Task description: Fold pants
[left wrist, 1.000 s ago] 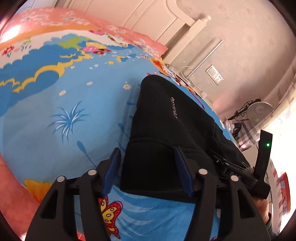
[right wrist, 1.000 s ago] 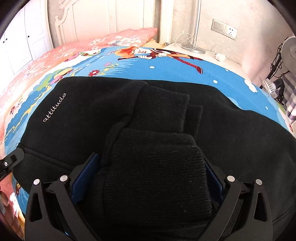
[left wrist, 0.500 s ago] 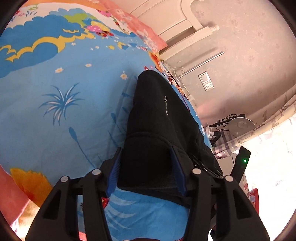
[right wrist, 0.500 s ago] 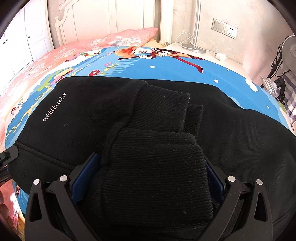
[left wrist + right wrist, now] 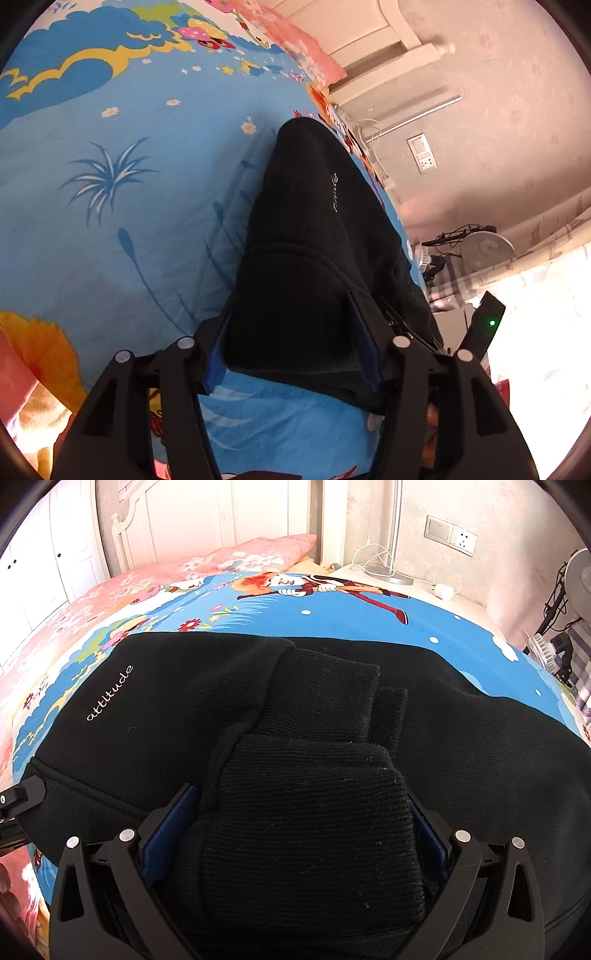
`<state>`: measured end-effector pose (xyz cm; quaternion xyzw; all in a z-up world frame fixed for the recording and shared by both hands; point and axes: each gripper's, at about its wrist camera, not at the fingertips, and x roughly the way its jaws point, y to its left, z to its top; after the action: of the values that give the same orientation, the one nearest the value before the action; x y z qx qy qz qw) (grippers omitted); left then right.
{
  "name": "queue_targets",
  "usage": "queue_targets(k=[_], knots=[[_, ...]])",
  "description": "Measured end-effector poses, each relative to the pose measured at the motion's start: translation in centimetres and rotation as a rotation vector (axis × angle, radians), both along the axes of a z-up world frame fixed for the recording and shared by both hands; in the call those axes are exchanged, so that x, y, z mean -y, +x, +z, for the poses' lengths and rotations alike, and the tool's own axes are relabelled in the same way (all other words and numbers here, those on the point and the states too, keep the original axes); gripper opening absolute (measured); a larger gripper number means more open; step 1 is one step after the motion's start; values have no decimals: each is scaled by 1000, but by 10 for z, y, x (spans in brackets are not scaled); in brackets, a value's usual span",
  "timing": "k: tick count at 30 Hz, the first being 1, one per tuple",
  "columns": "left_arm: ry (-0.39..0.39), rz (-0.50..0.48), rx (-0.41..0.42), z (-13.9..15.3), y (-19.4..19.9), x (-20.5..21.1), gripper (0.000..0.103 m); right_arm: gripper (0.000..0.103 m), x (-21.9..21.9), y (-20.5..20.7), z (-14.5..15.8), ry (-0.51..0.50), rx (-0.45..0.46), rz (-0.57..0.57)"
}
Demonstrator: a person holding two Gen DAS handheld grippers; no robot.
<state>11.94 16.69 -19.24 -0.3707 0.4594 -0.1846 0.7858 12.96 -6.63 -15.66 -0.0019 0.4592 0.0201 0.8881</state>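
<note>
Black pants (image 5: 155, 701) with white "attitude" lettering lie folded on a blue cartoon bedsheet (image 5: 332, 616). In the left wrist view the pants (image 5: 314, 206) run away from me. My left gripper (image 5: 293, 339) has its blue pads on both sides of the ribbed waistband corner (image 5: 295, 306) and is shut on it. My right gripper (image 5: 295, 830) is shut on a bunched ribbed cuff (image 5: 306, 812) that lies on top of the pants. The left gripper's tip (image 5: 22, 797) shows at the left edge of the right wrist view.
A pink pillow (image 5: 258, 552) and white headboard (image 5: 129, 524) are at the far end of the bed. A nightstand with lamp base and cables (image 5: 391, 576) stands by the wall. A fan (image 5: 484, 251) is beyond the bed's right edge.
My left gripper has moved forward over the waistband corner and closed on it. My right gripper stays shut on the cuff, nearly still.
</note>
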Motion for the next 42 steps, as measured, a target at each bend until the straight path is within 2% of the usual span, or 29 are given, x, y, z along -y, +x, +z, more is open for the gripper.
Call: queue_targets(k=[2,5,8,11,13,16,20,23,25,27,31,34,36,38,40,41,42], knots=[[-21,11,-19,-1,3,-1,59,99,1,0,0,0,0,1],[-4,14,-10,1,2,-1,44,99,0,0,0,0,0,2],[4,7,12,7,-3,-2,40,99,1,0,0,0,0,0],[13,17,15,12,-4,-1,41,99,0,0,0,1,0,0],[-4,37,-12,6,-4,0,54,99,1,1,0,1,0,0],[-29,48,-18,-1,-1,0,54,99,0,1,0,2,0,1],[25,36,18,9,-6,3,35,98,2,4,8,2,-39,3],[144,19,84,33,-13,16,33,98,-1,5,44,-37,-6,19],[210,18,118,46,-16,25,33,98,-6,12,75,7,10,66],[283,20,149,59,-20,36,32,98,-15,31,97,104,-38,134],[421,17,206,80,-30,57,32,98,-50,74,126,187,-162,258],[540,2,262,100,-36,81,32,98,-89,99,128,159,-266,374],[610,-14,297,112,-39,96,32,98,-109,111,116,131,-347,450],[698,-39,338,125,-44,114,31,98,-108,122,107,98,-375,424],[776,-72,383,136,-45,133,31,97,-95,127,105,137,-403,413],[820,-94,417,144,-46,144,31,93,-81,126,108,172,-400,417],[848,-110,444,150,-48,152,31,81,-65,122,115,210,-386,429]])
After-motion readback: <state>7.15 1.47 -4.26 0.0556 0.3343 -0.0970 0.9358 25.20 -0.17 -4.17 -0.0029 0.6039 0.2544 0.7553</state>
